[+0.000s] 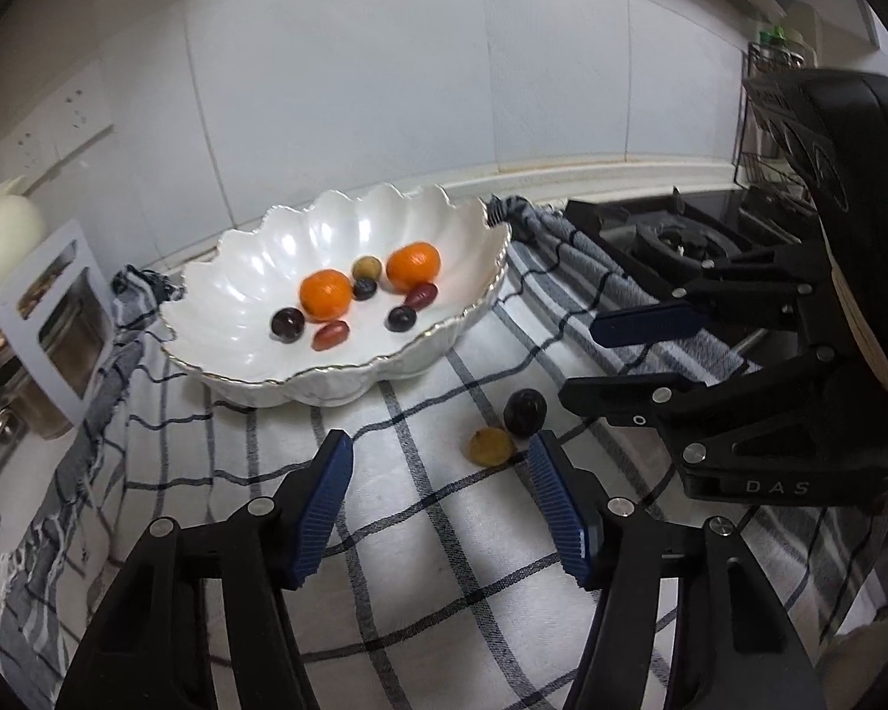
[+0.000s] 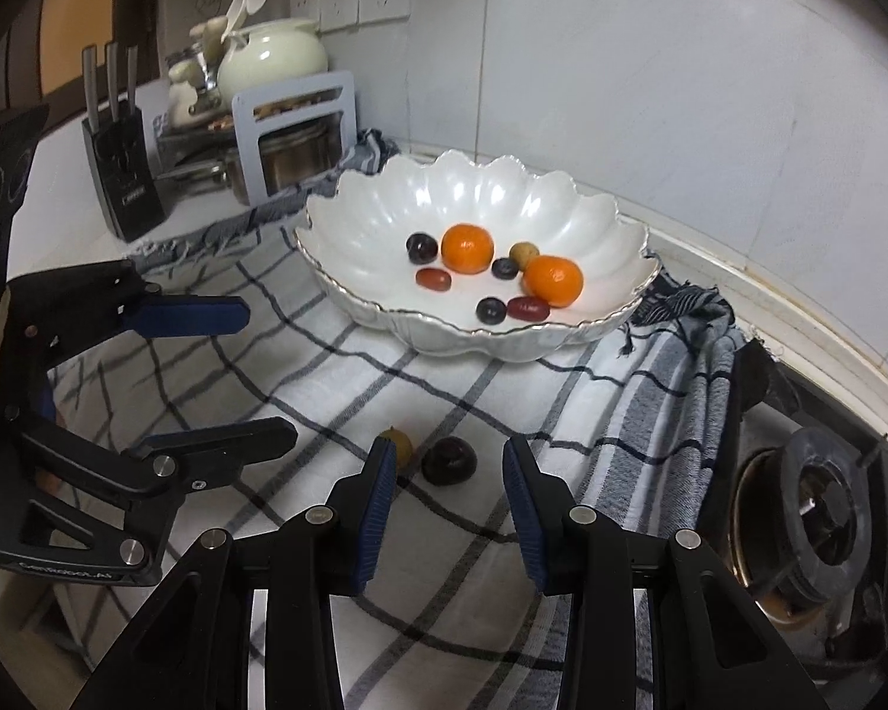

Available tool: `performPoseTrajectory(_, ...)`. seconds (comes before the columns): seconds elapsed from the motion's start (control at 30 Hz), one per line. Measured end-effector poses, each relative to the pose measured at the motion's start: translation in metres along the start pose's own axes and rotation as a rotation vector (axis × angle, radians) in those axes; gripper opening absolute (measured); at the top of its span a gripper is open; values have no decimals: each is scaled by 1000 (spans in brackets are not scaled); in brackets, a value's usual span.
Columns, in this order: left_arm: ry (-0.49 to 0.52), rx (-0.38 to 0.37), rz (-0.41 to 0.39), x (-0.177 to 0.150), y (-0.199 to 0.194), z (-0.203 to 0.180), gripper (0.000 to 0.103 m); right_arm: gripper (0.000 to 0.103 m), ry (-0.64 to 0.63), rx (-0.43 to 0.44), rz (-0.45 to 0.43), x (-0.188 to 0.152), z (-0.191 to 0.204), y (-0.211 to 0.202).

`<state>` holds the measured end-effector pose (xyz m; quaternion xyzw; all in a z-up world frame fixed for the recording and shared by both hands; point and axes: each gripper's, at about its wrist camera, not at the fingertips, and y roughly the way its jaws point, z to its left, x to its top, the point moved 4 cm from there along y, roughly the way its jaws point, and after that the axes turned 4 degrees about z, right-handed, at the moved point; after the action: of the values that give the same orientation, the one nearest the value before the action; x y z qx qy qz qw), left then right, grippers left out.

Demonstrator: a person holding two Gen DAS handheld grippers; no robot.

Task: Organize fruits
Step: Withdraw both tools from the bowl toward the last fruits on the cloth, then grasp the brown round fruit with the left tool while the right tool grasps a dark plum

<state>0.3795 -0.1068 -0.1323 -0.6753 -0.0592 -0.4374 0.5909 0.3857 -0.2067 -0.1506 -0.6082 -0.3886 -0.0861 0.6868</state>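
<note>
Two loose fruits lie on the checked cloth [image 2: 456, 562] in front of the bowl: a dark plum [image 2: 449, 460] and a small yellow-brown fruit [image 2: 402, 447] just beside it, the two near enough that contact cannot be ruled out. In the left wrist view the same pair appears as the dark plum [image 1: 524, 411] behind the yellow-brown fruit [image 1: 491, 447].

The white scalloped bowl [image 2: 562, 207] stands on the cloth near the tiled wall. It contains two oranges [image 2: 467, 248], several dark round fruits and two reddish oval ones.

The right gripper [image 2: 449, 494] has its jaws apart with the plum just beyond the tips; nothing is pinched. The left gripper [image 1: 438, 473] is spread wider over bare cloth, empty, with the yellow-brown fruit just outside its right fingertip [image 1: 541, 455].

A gas burner [image 2: 817, 509] lies to the right of the cloth. A knife block [image 2: 121, 177] and a pale teapot [image 2: 272, 56] stand to the left.
</note>
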Motion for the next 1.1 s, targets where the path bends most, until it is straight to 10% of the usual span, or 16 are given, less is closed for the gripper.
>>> performPoseTrajectory(1.1,203,-172,105,0,68,-19,37,38,-144,73,154,-2,0,54)
